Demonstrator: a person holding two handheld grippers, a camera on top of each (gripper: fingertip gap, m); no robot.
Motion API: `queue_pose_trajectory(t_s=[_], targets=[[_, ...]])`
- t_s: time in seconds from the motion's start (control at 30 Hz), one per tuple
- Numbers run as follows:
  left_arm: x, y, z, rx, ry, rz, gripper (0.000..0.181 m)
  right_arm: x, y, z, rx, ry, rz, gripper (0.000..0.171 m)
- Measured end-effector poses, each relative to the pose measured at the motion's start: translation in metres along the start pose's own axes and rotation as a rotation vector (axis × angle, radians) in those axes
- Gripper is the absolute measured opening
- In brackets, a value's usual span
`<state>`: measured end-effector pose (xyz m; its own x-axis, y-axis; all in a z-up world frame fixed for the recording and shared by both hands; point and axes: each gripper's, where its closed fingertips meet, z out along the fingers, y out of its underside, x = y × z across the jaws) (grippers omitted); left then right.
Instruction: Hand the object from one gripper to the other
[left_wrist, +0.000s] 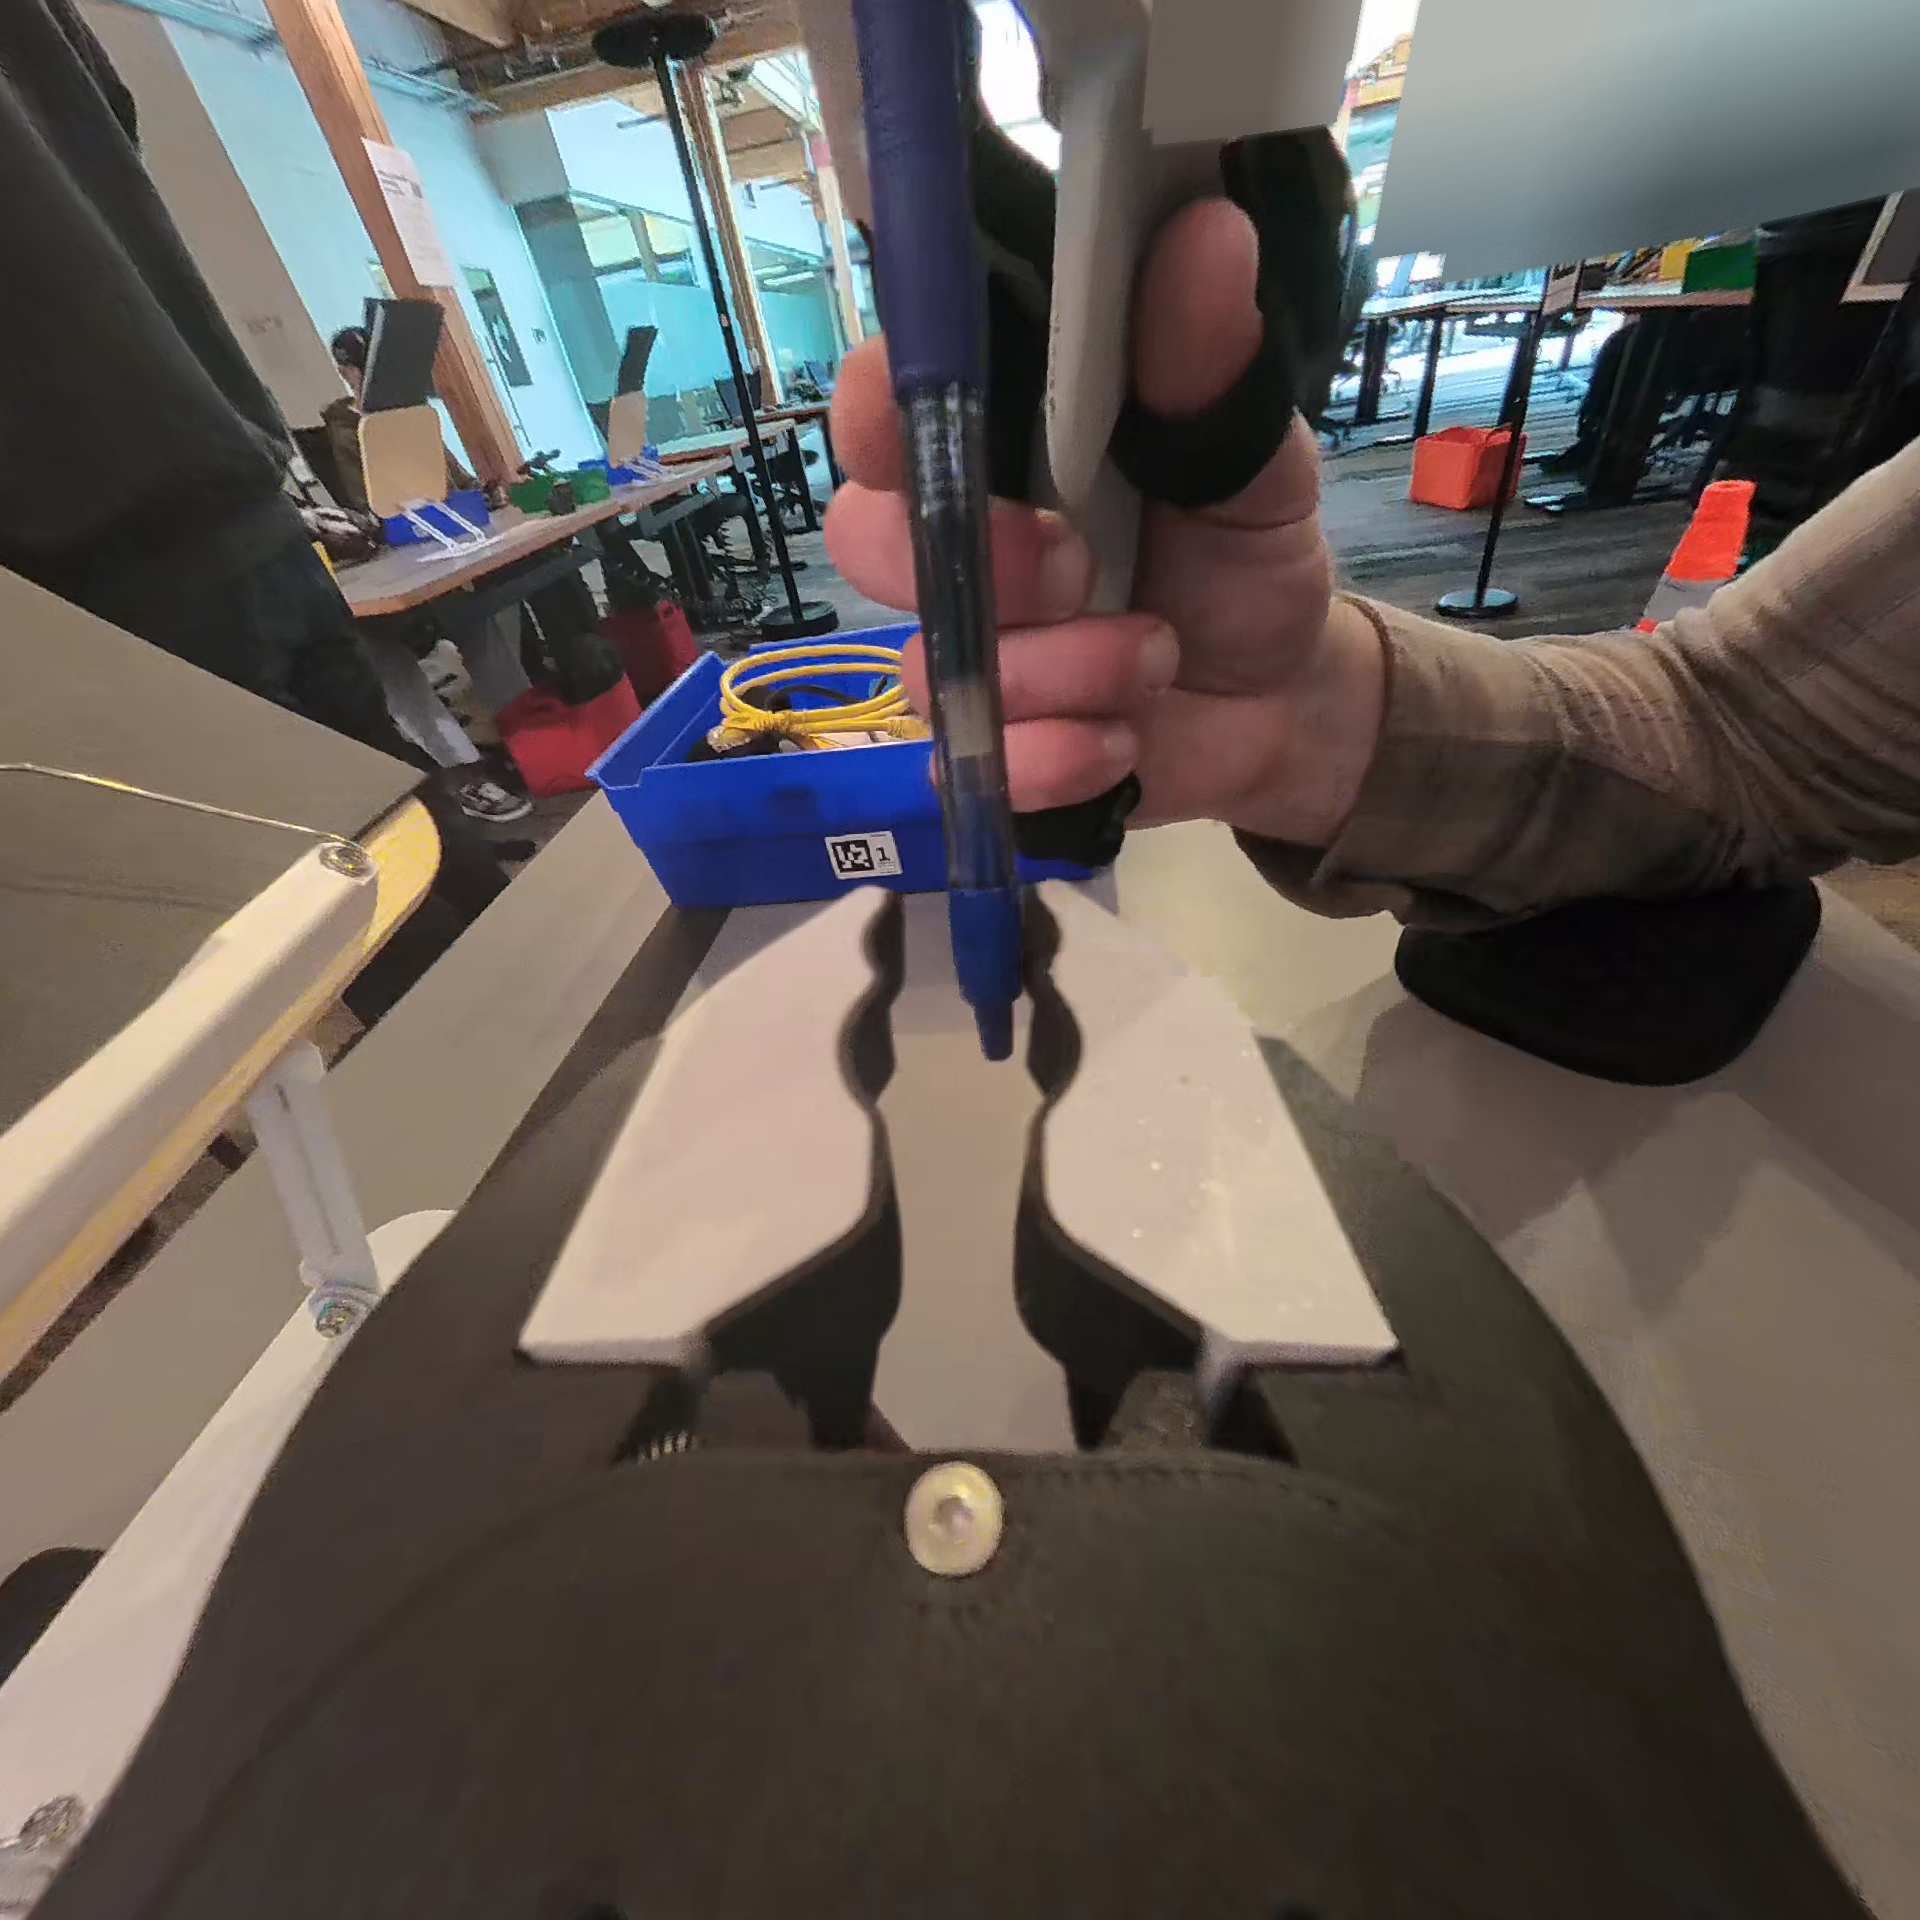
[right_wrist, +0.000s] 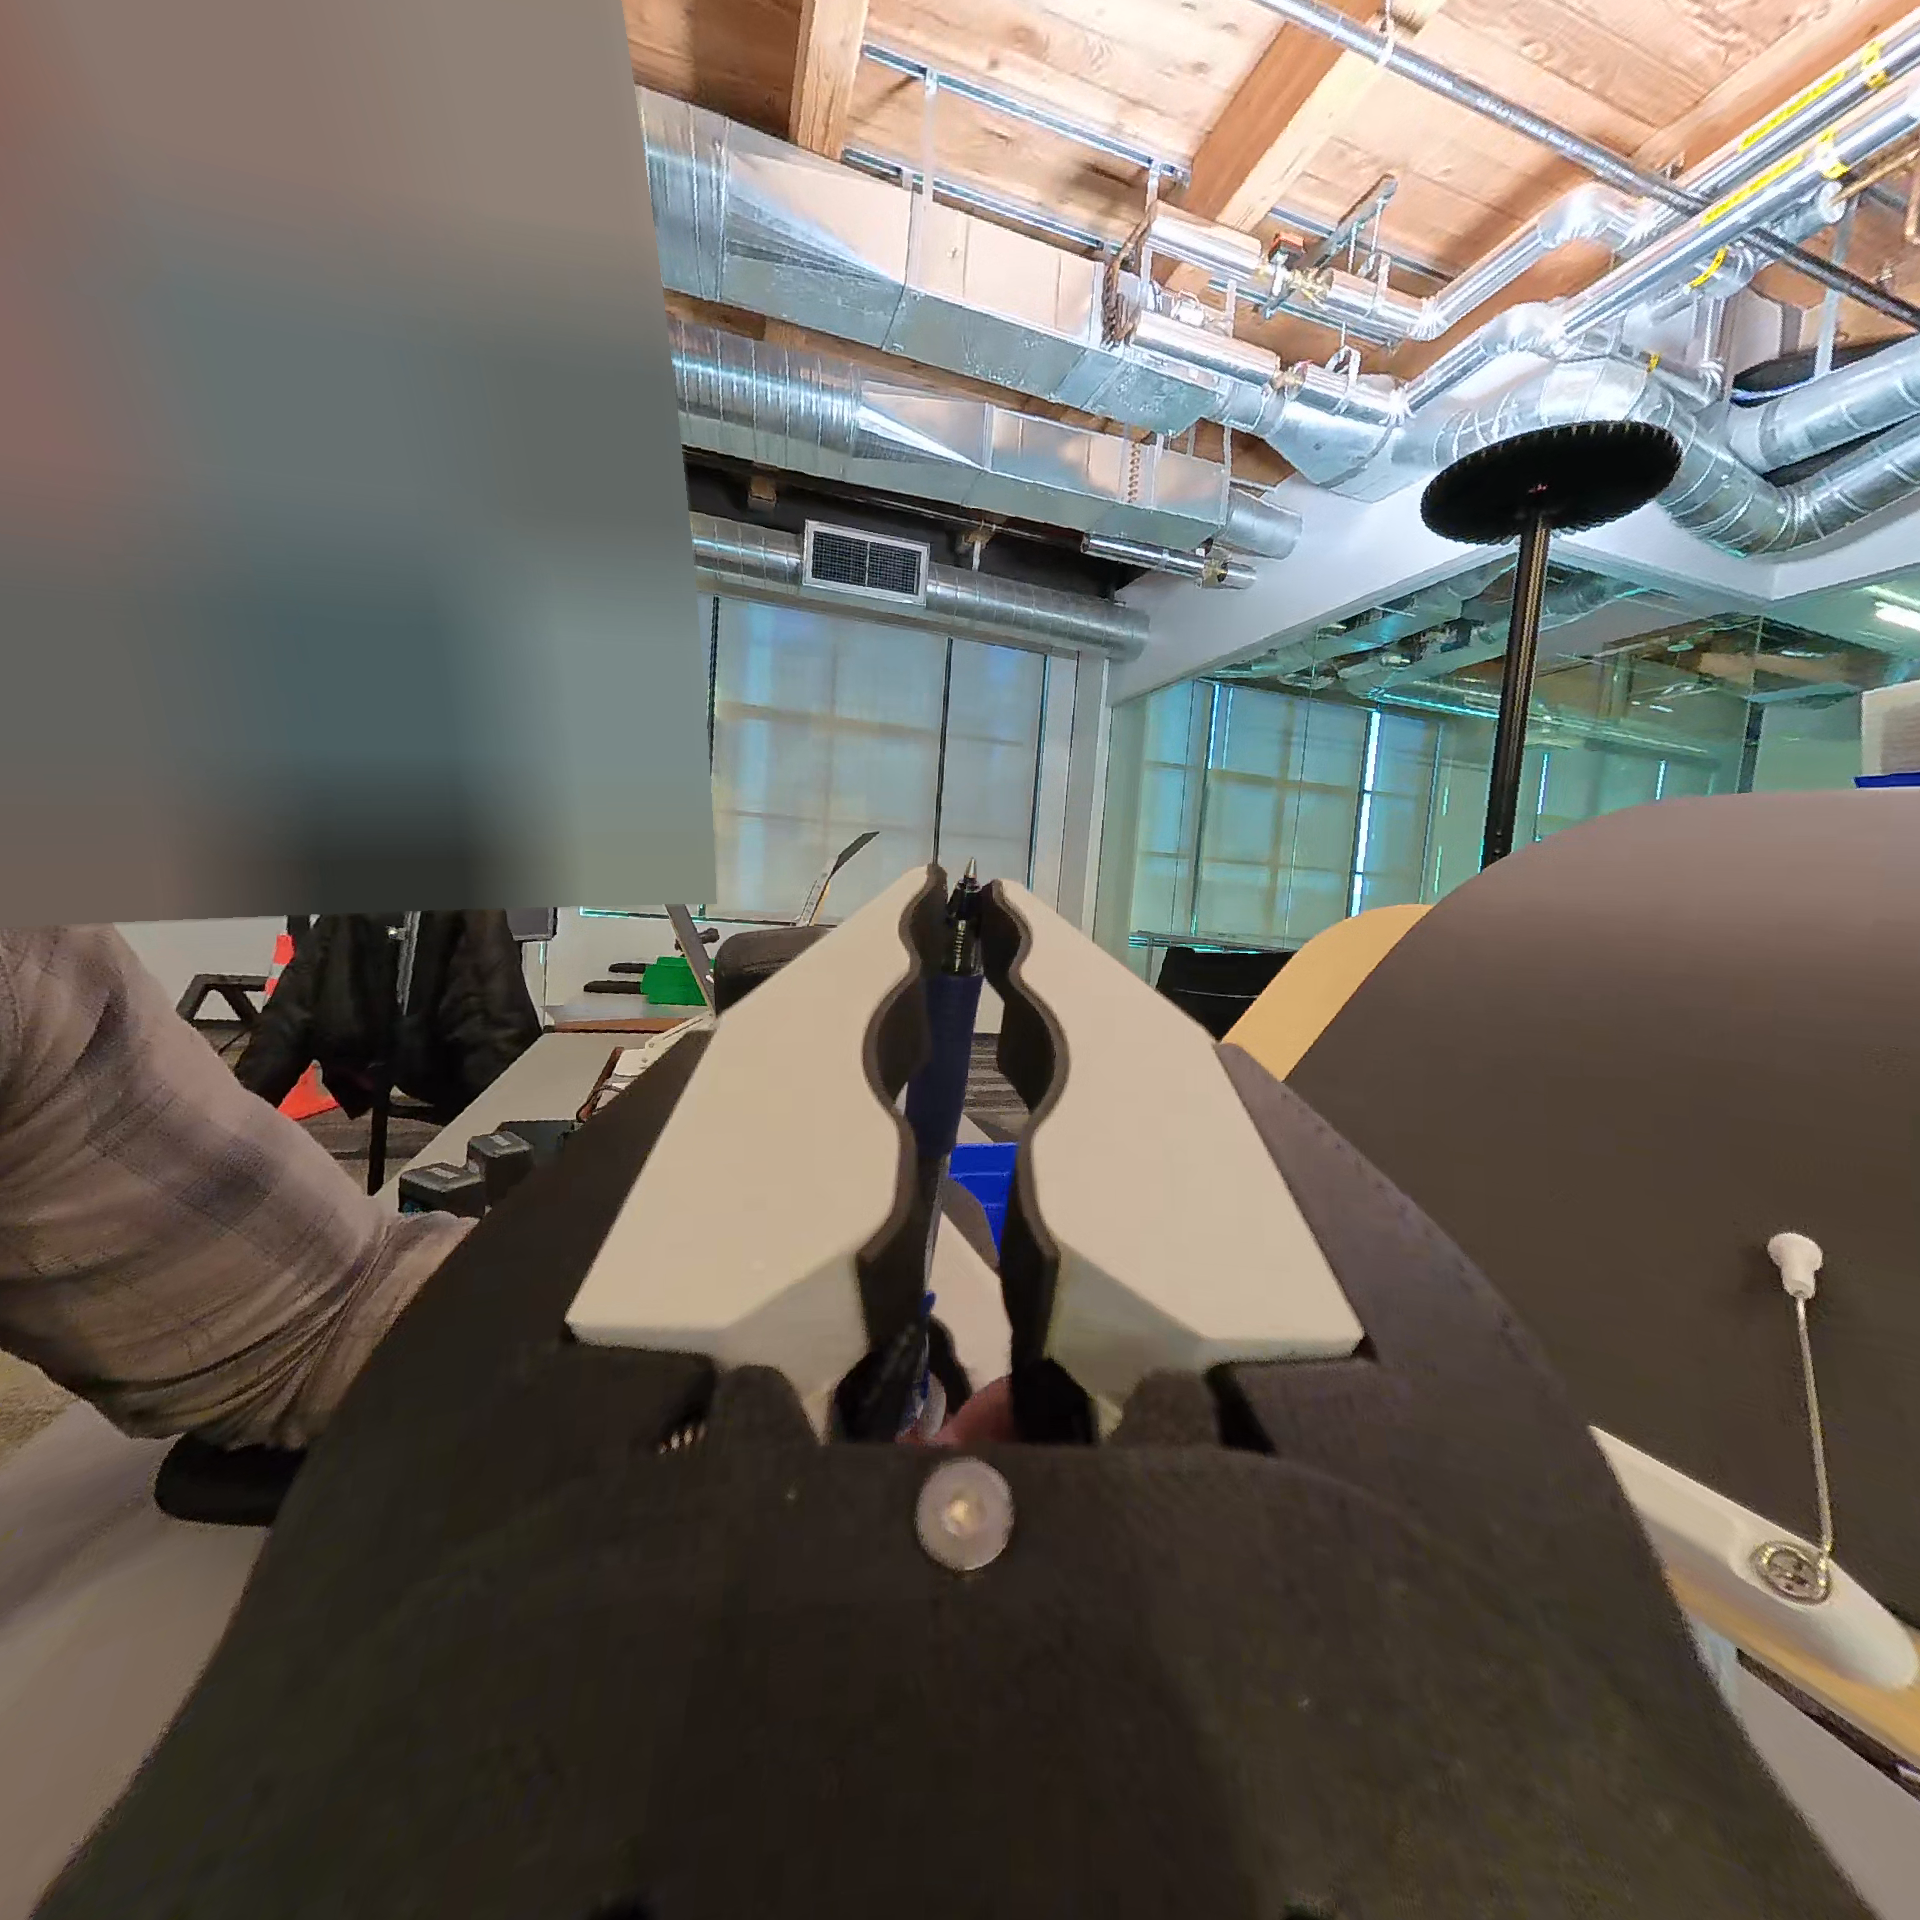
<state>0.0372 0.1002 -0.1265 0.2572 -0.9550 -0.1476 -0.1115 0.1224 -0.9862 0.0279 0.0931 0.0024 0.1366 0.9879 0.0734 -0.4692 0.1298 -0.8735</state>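
Observation:
A blue pen (left_wrist: 951, 623) with a clear barrel hangs upright in the left wrist view. Its blue clicker end reaches down between the fingertips of my left gripper (left_wrist: 966, 914). The left jaws are open, with a gap on the pen's left side. A hand (left_wrist: 1226, 665) holds the right gripper's white handle (left_wrist: 1091, 364) just behind the pen. In the right wrist view my right gripper (right_wrist: 964, 904) is shut on the pen (right_wrist: 945, 1039). The pen lies along the jaw gap and its writing tip pokes out past the fingertips.
A blue bin (left_wrist: 769, 821) with yellow cables stands on the white table (left_wrist: 1558, 1195) just beyond the left gripper. A black pad (left_wrist: 1600, 977) lies under the sleeved forearm. A dark board on a white bracket (left_wrist: 156, 1039) is at the left. Across from one pair of fingers to the other is roughly 12 cm.

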Motion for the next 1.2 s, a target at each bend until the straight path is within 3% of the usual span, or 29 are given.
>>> queue_pose_trajectory(t_s=[0.07, 0.2, 0.37, 0.47, 0.73, 0.97, 1.2], targets=[[-0.005, -0.004, -0.003, 0.02, -0.027, 0.007, 0.01, 0.001, -0.001, 0.0, 0.005, 0.002, 0.0, 0.003], [-0.009, -0.004, -0.007, -0.002, -0.039, 0.026, 0.009, 0.002, -0.002, -0.002, -0.002, 0.002, -0.017, 0.003], [-0.02, 0.006, -0.018, -0.162, -0.09, 0.132, 0.009, 0.003, 0.007, -0.001, -0.114, -0.013, -0.081, 0.008], [-0.025, 0.013, -0.026, -0.274, -0.116, 0.224, 0.009, 0.004, 0.021, -0.003, -0.274, -0.013, -0.223, 0.023], [-0.019, 0.03, -0.039, -0.494, -0.101, 0.398, 0.009, -0.019, 0.068, -0.023, -0.693, -0.175, -0.572, 0.033], [-0.011, 0.034, -0.041, -0.558, -0.08, 0.481, 0.009, -0.021, 0.099, -0.046, -0.896, -0.263, -0.625, 0.031], [-0.01, 0.033, -0.042, -0.555, -0.074, 0.487, 0.009, -0.022, 0.104, -0.049, -0.899, -0.292, -0.632, 0.008]])
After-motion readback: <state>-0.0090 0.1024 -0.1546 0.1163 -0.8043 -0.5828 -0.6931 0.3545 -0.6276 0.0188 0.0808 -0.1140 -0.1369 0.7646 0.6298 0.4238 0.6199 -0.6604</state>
